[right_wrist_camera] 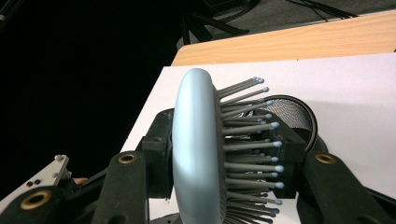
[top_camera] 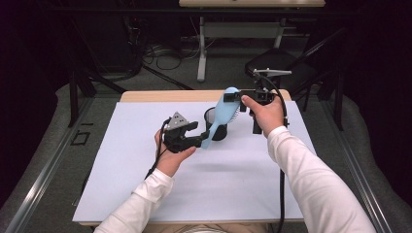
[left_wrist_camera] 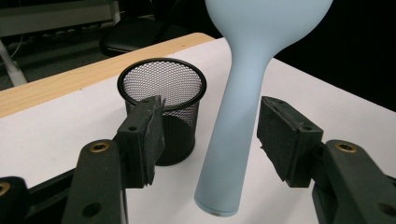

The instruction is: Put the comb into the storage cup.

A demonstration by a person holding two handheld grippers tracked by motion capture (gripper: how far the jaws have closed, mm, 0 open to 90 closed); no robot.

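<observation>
A light blue hairbrush point(top_camera: 219, 115) hangs tilted above the table, head up and handle down. My right gripper point(top_camera: 239, 96) is shut on the brush head point(right_wrist_camera: 198, 149), one jaw on its smooth back and one among the bristles point(right_wrist_camera: 247, 140). My left gripper point(top_camera: 200, 138) is open, its jaws on either side of the brush handle point(left_wrist_camera: 231, 140) with a gap on each side. A black mesh cup point(top_camera: 216, 127) stands upright on the mat just behind the handle; in the left gripper view the cup point(left_wrist_camera: 163, 91) looks empty.
A white mat point(top_camera: 145, 184) covers most of the wooden table point(top_camera: 145, 96). Beyond the far edge are a black chair point(top_camera: 286, 65), a white table leg point(top_camera: 201, 53) and cables on the floor point(top_camera: 165, 56).
</observation>
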